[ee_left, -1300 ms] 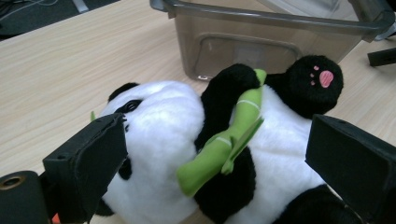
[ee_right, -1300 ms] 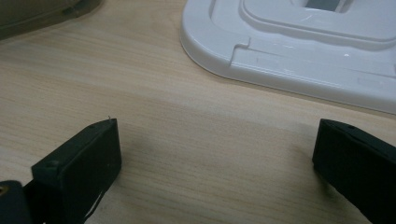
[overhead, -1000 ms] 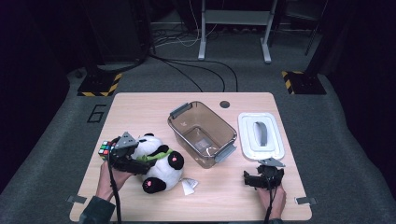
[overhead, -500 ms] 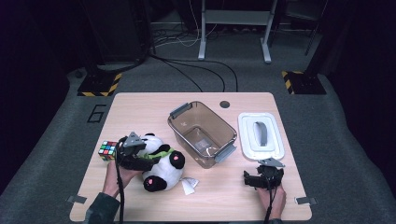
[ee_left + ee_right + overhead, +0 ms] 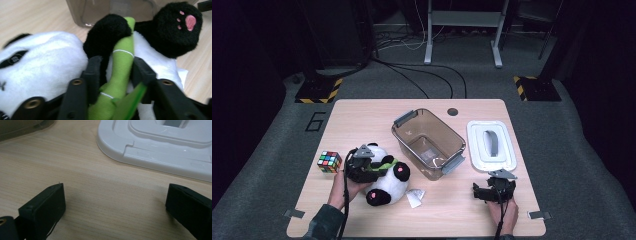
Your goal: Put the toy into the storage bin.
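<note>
A black-and-white panda plush [image 5: 388,181] lies on the wooden table [image 5: 362,120] at front left, holding a green bamboo stalk [image 5: 123,62]. My left gripper [image 5: 371,171] sits on top of it. In the left gripper view the jaws have just been closing, and my left gripper [image 5: 116,62] now pinches the stalk and the panda's black arm [image 5: 110,32] between its pads. My right gripper [image 5: 493,189] rests at front right, jaws wide apart. In its own view my right gripper [image 5: 112,195] has only bare wood between the jaws.
A clear brown bin [image 5: 412,117] stands open mid-table, just beyond the panda. Its white lid [image 5: 490,145] lies to the right, close ahead of the right gripper [image 5: 162,152]. A colour cube [image 5: 329,161] sits at left. A small white tag [image 5: 414,197] lies by the panda.
The left gripper has sunk onto the panda and shifted right, and its jaws have narrowed around the green stalk. The right gripper has stayed still.
</note>
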`<action>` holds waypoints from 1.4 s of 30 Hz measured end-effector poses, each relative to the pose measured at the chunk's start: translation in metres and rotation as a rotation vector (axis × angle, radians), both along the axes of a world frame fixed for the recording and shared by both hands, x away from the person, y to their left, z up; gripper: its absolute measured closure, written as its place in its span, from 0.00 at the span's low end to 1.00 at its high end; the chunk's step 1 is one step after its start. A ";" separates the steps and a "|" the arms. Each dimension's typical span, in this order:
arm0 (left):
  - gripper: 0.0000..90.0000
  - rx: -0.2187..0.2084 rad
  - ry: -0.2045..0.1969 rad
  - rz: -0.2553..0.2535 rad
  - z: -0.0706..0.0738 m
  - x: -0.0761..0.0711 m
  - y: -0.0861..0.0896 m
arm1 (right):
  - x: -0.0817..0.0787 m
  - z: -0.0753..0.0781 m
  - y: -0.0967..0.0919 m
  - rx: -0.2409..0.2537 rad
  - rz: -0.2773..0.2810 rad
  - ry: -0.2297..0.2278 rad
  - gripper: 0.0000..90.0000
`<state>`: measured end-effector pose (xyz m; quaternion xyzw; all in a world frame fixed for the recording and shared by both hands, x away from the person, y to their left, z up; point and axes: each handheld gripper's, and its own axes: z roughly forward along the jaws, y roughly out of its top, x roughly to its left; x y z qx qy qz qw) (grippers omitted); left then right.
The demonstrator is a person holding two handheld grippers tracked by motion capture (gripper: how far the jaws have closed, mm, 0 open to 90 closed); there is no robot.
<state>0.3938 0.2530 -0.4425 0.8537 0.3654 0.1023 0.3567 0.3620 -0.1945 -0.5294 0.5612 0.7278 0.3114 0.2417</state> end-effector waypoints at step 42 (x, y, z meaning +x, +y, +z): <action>0.85 0.045 -0.221 -0.180 0.075 -0.017 0.018 | 0.001 0.000 0.000 -0.001 -0.009 0.000 0.02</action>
